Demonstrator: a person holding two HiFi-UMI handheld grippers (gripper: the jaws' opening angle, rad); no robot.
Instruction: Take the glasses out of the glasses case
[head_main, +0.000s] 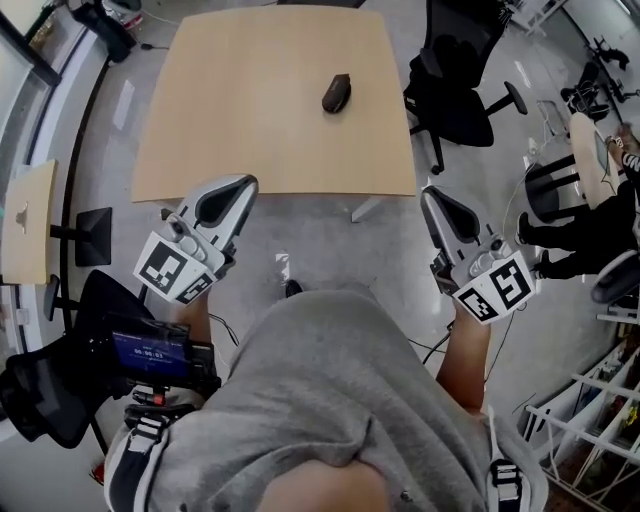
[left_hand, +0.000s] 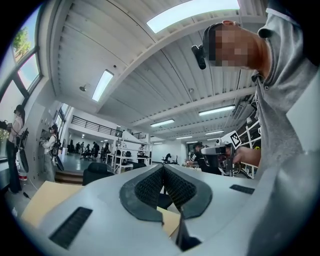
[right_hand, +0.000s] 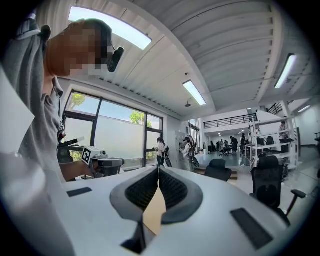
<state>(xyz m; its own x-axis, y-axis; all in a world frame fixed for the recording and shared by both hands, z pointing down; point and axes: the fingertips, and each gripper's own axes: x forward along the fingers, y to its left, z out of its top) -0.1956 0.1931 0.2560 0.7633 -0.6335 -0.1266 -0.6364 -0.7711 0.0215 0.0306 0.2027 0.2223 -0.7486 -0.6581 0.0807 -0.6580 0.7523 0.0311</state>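
A dark glasses case (head_main: 336, 92) lies shut on the far right part of a light wooden table (head_main: 250, 110). Both grippers hang short of the table's near edge, pointing toward it. My left gripper (head_main: 243, 186) is at the left, its jaws shut with nothing between them. My right gripper (head_main: 428, 194) is at the right, also shut and empty. In the left gripper view the left gripper (left_hand: 163, 167) shows closed pads, with the right gripper (left_hand: 220, 149) beyond. In the right gripper view the right gripper (right_hand: 158, 170) is shut too. No glasses are visible.
A black office chair (head_main: 455, 85) stands at the table's right side. A small side table (head_main: 25, 225) and a black chair (head_main: 45, 395) are at the left. White shelving (head_main: 590, 430) is at lower right. People stand far off in the hall.
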